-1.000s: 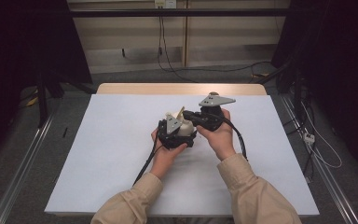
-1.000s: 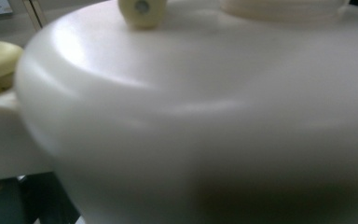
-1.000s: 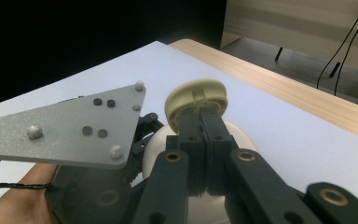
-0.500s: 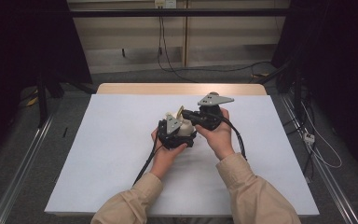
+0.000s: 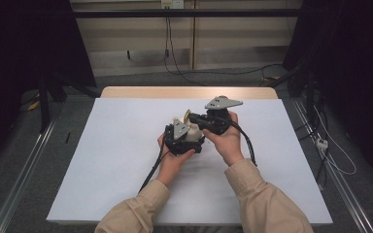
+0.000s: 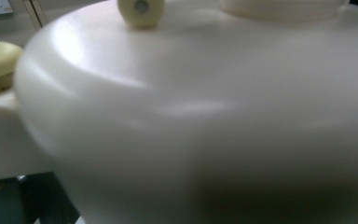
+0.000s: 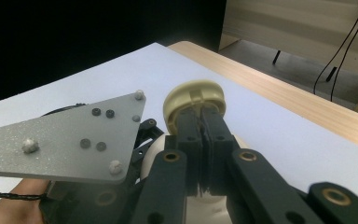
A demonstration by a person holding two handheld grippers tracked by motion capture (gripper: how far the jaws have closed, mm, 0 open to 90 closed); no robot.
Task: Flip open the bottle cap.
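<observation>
One cream teapot [image 5: 190,131], mid-table [image 5: 102,160], nearer the far edge; contents hidden from me. My left gripper [image 5: 180,138] holds its body. My right gripper [image 7: 200,116] pinches its lid [image 7: 194,97].

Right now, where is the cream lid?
In the right gripper view the cream lid is pinched by the right tongs, above the white pot mid-table.

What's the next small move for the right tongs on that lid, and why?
Probably lift the right tongs a little, straight away from the teapot, to free the lid. They are shut on the lid's grip, and the lid stands tilted above the pot's white body. The left tongs seem to hold the teapot, so it should stay put.
</observation>
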